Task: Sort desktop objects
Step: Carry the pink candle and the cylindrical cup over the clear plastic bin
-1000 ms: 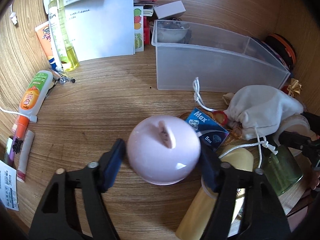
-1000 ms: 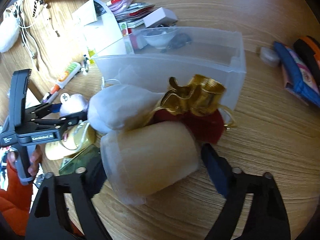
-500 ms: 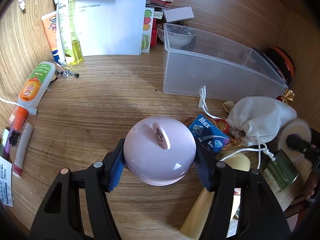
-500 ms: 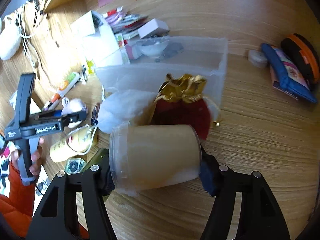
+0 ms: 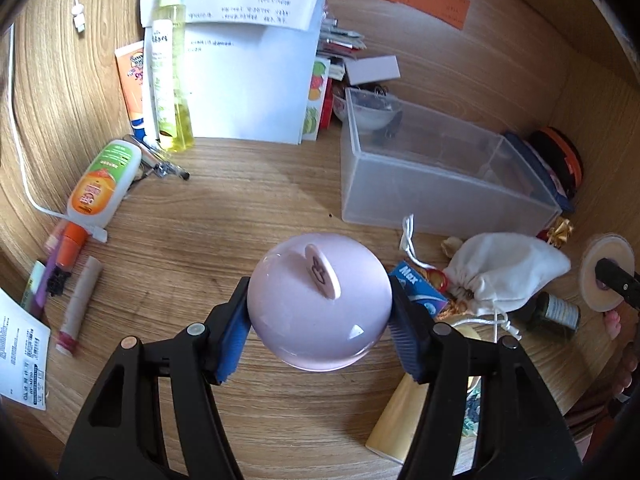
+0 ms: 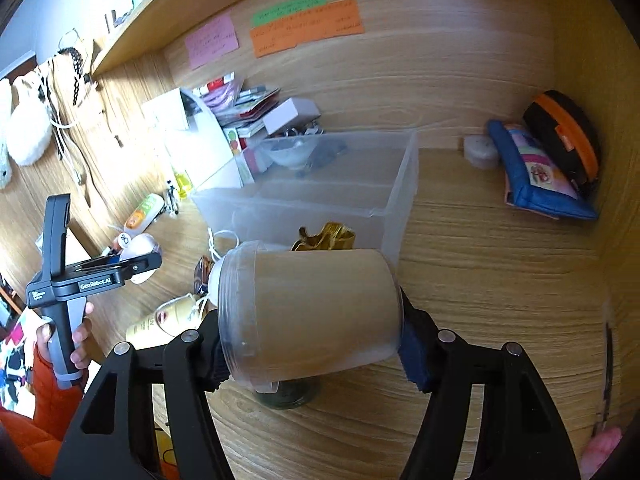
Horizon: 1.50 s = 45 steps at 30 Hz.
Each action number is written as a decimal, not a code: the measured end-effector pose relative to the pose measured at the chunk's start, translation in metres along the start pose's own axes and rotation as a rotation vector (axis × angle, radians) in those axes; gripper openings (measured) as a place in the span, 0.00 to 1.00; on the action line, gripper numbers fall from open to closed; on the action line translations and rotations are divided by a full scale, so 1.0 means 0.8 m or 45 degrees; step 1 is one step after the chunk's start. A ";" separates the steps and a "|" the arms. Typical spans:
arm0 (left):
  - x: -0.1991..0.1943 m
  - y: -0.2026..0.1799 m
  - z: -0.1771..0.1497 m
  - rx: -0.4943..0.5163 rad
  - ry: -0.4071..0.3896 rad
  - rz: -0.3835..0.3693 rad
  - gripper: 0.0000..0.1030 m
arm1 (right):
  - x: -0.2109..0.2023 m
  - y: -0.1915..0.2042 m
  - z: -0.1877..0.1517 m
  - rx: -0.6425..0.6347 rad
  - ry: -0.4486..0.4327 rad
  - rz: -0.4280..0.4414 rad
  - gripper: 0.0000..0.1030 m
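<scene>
Left claw (image 5: 319, 316) closed on the round pink domed container (image 5: 318, 306), right claw (image 6: 310, 344) clamped the frosted cylindrical plastic jar (image 6: 310, 312); both rose off the bench (image 5: 248, 208) within a second. Clear plastic bin (image 5: 440, 184) likely next.

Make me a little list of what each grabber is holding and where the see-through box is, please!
left gripper: jaws shut on the pink round thing, held above the desk
right gripper: jaws shut on the frosted jar, held on its side
clear box: on the wooden desk, behind both held things; looks mostly bare inside
beside the box: white drawstring bag in front, white paper to its left
not boxed yet: orange-label bottle, yellow bottle
</scene>
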<state>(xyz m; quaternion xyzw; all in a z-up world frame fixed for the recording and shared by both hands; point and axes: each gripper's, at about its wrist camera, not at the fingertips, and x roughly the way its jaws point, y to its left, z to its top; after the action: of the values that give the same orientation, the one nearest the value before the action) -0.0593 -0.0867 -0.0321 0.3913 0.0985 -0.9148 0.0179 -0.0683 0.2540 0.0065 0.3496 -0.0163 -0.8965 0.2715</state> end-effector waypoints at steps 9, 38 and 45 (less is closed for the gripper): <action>-0.019 -0.011 0.025 0.065 -0.058 -0.007 0.61 | -0.020 -0.010 0.019 0.019 -0.067 0.015 0.61; 0.032 -0.105 0.165 0.339 -0.031 -0.127 0.61 | 0.033 -0.025 0.146 -0.061 -0.086 0.074 0.61; 0.078 -0.111 0.185 0.340 0.050 -0.134 0.61 | 0.076 -0.022 0.159 -0.075 -0.012 0.080 0.61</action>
<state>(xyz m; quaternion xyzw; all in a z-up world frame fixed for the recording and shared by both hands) -0.2173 -0.0253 0.0377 0.4023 -0.0034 -0.9116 -0.0843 -0.1948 0.2179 0.0613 0.3366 -0.0022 -0.8893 0.3098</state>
